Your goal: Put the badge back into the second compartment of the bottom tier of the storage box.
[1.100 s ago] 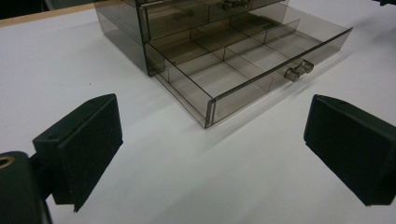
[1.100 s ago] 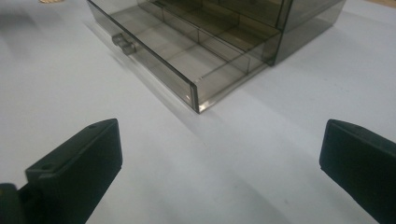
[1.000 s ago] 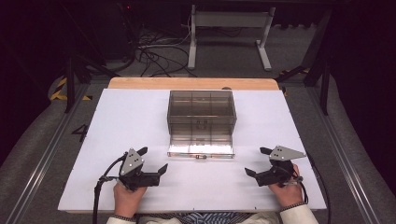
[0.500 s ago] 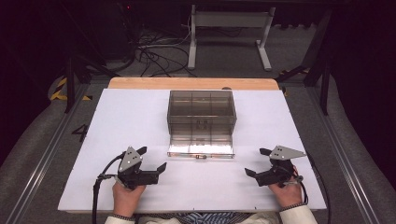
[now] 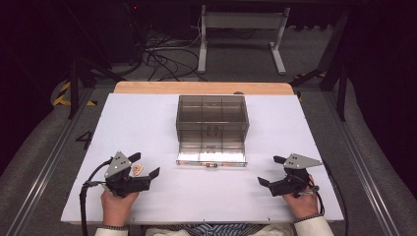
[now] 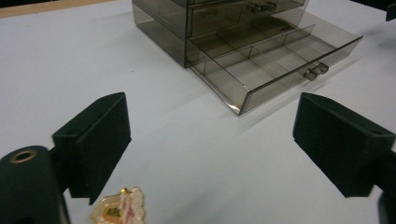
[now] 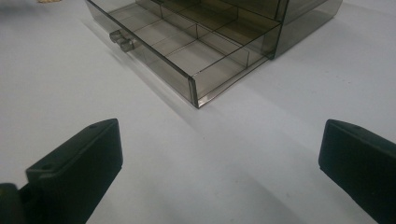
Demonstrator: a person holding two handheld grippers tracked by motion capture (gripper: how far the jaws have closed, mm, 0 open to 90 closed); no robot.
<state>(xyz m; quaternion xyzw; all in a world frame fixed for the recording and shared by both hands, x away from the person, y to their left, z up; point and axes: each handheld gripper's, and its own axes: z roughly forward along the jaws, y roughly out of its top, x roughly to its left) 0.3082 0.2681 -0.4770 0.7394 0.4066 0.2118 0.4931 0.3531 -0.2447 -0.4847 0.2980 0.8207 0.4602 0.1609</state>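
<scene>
A white table [image 5: 162,123] carries a smoky clear drawer box [image 5: 212,115], its bottom drawer [image 5: 211,153] pulled out. A "4" [image 5: 84,140] marks the floor. The left gripper [image 5: 143,167], jaws spread and just closing slightly, brackets a small gold pin [image 5: 138,169]; the right gripper [image 5: 273,171] gapes empty.

Left gripper [image 5: 142,169], lower left of the high view: black body, grey three-cornered plate on top, black cable looping off its left side. Right gripper [image 5: 272,172], lower right: same build. Jaws black, blocky, matte pads. White cuffs, striped garment at bottom edge.
</scene>
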